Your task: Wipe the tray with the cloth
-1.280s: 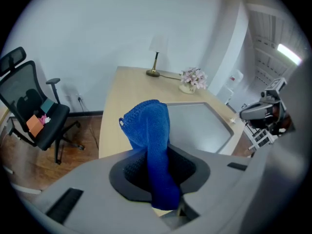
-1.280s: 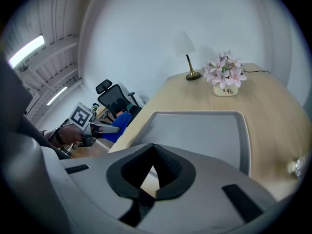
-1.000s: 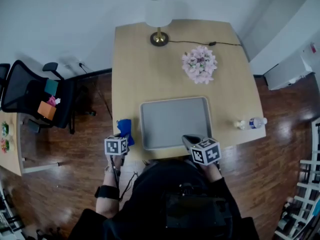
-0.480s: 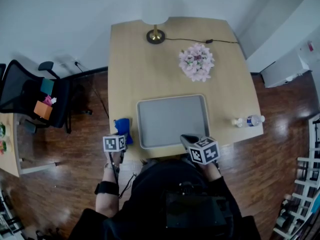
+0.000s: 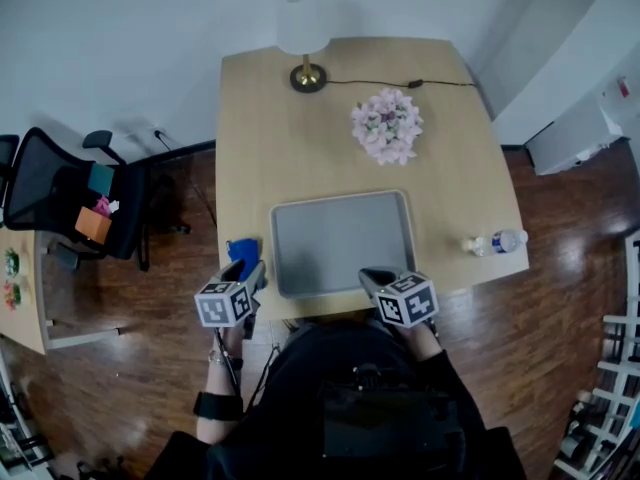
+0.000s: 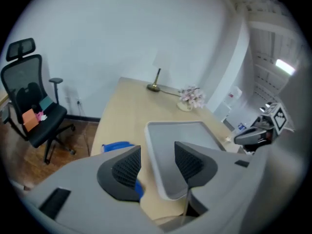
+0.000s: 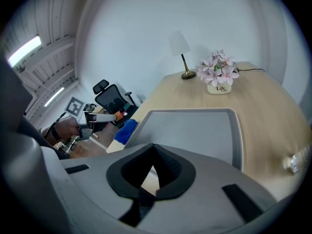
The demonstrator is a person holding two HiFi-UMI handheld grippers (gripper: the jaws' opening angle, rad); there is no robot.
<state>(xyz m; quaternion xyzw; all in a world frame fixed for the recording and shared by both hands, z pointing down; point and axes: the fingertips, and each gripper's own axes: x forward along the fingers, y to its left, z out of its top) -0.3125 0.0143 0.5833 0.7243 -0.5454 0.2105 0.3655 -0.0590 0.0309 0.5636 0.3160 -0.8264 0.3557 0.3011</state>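
The grey tray (image 5: 342, 243) lies near the front edge of the wooden table (image 5: 300, 148). A blue cloth (image 5: 241, 251) sits crumpled on the table at the tray's left. My left gripper (image 5: 245, 271) hovers just in front of and above the cloth. Its jaws have just been opening and stand wide, with nothing between them. In the left gripper view the cloth (image 6: 114, 146) shows beyond the left pad and the tray (image 6: 170, 135) ahead of my left gripper (image 6: 157, 164). My right gripper (image 5: 372, 276) is shut and empty at the tray's near right corner; the right gripper view shows my right gripper (image 7: 153, 148) over the tray (image 7: 195, 130).
A lamp (image 5: 303, 28) with a trailing cable stands at the table's far edge, a pot of pink flowers (image 5: 386, 125) behind the tray. A water bottle (image 5: 497, 241) lies at the right edge. An office chair (image 5: 60, 193) stands on the floor to the left.
The left gripper has lifted up and back off the blue cloth and its jaws have opened. The cloth stays on the table. The right gripper has not moved.
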